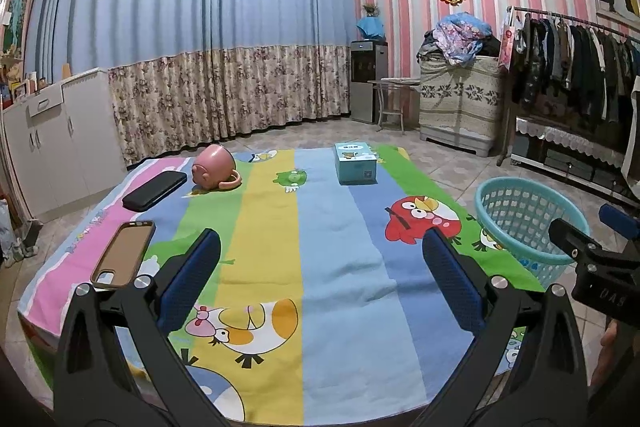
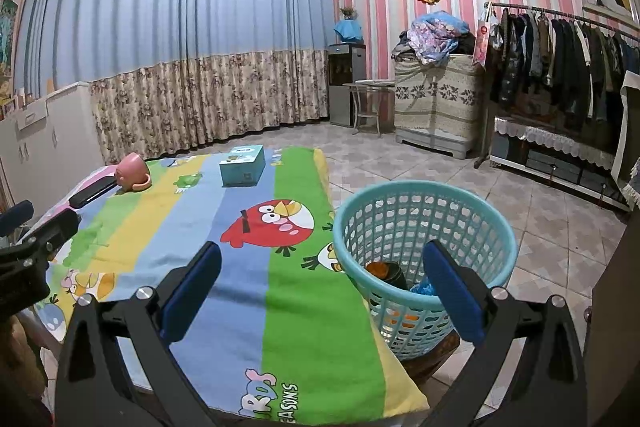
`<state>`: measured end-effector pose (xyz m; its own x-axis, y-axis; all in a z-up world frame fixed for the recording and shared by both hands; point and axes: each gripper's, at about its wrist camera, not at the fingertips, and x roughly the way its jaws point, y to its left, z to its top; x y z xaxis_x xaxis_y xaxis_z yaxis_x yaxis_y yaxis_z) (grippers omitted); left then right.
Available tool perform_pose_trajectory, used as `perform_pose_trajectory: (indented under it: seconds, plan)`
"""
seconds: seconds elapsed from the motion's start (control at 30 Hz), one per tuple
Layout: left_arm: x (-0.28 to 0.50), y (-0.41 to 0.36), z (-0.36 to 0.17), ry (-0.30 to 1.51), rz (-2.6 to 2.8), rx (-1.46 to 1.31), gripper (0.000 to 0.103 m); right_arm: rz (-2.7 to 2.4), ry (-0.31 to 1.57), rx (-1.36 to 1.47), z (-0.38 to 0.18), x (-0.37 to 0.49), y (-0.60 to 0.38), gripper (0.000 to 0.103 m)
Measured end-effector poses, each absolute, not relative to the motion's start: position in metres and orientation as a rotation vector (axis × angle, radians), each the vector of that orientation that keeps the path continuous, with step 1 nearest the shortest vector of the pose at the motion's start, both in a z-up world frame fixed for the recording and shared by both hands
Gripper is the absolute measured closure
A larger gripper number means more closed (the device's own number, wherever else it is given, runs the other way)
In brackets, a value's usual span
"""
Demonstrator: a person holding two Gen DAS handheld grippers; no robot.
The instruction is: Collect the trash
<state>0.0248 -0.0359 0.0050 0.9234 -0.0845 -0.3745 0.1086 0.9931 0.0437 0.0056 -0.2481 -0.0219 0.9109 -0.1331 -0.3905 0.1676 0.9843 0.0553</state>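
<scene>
A light blue mesh basket [image 2: 424, 227] stands on a low stool at the table's right edge; it also shows in the left wrist view [image 1: 524, 215]. Inside it lie dark, orange and blue items [image 2: 392, 273]. My right gripper [image 2: 322, 267] is open and empty, over the table's right edge beside the basket. My left gripper [image 1: 320, 259] is open and empty above the middle of the table. On the striped cartoon cloth [image 1: 320, 247] sit a pink cup on its side [image 1: 212, 167], a teal box [image 1: 356, 163], a black phone [image 1: 154, 190] and a brown phone case [image 1: 124, 253].
White cabinets [image 1: 60, 135] stand to the left, curtains behind. A clothes rack [image 2: 560, 67] and a covered chest [image 2: 436, 107] stand at the right. Tiled floor [image 2: 520, 207] lies around the basket. The cup [image 2: 132, 173] and box [image 2: 242, 167] also show in the right wrist view.
</scene>
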Motion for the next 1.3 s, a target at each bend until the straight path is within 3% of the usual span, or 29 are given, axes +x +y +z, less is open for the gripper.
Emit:
perform_pose_trajectory:
  seconds: [1.3]
  plan:
    - [0.0250,-0.0336,0.0043,0.368,-0.104,0.079,0.005,-0.155,0.399,0.066,-0.0214,0.0044,-0.2464,0.005]
